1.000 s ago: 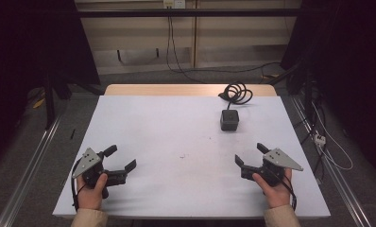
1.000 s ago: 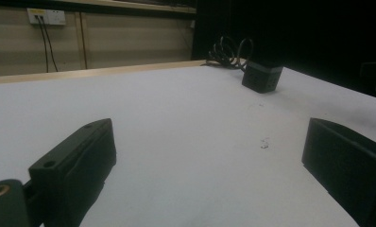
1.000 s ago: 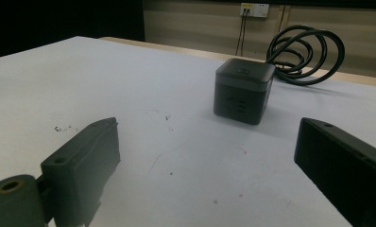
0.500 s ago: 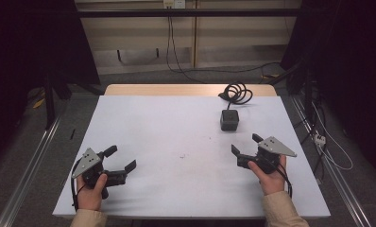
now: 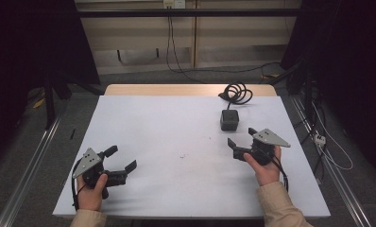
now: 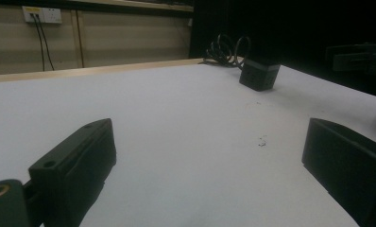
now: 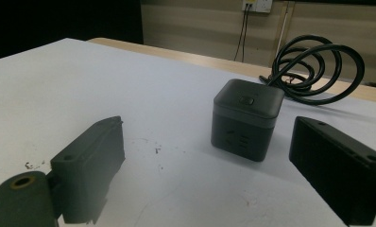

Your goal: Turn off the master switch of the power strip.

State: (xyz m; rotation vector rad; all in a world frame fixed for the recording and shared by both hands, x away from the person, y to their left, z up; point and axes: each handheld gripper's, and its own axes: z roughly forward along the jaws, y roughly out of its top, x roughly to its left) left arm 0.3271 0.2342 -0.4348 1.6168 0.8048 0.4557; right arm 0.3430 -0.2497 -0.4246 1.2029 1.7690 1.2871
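From above: right gripper (image 5: pixel 240 142) moved forward since a second ago, jaws wide apart, now just short of the small black cube-shaped power socket (image 5: pixel 229 119) with coiled black cable (image 5: pixel 237 92); left gripper (image 5: pixel 119 165) unmoved near the table edge, jaws apart, empty. From the left gripper view: cube (image 6: pixel 259 74) far ahead, to the right. From the right gripper view: cube (image 7: pixel 246 118) straight ahead between the spread jaws, untouched. Probably an approach for grasping.

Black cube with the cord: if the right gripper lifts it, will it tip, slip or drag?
The cube is squat with flat sides, so it probably won't roll or tip. Its smooth casing may slip a little between the open right gripper. The coiled cord behind it looks stiff and will likely drag, tugging the cube backward.
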